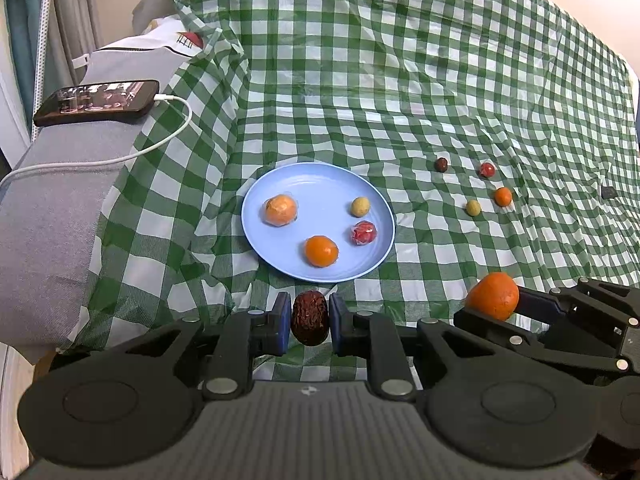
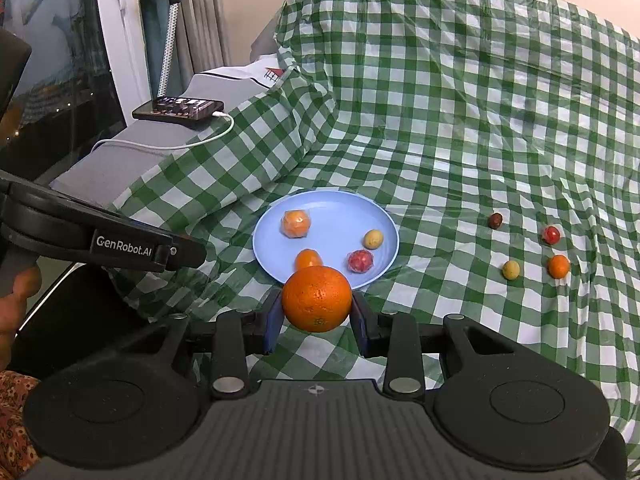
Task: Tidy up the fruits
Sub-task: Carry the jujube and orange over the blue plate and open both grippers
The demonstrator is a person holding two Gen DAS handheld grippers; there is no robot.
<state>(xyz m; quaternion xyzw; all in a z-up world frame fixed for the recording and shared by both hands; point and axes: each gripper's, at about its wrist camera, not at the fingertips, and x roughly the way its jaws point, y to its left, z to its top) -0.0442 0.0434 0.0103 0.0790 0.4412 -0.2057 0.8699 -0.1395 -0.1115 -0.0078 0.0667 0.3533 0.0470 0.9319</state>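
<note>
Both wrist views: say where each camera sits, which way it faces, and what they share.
Left wrist: on the left gripper, angled down at the blue plate; its pads clamp a dried date.
Right wrist: on the right gripper, same heading; it clamps an orange; a hand shows.
Shared: plate, checked cloth, phone.

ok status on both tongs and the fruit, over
Left tongs shut on brown date. Right tongs shut on orange. Blue plate ahead holds four fruits, four more loose on the cloth. Nothing blocking.
</note>
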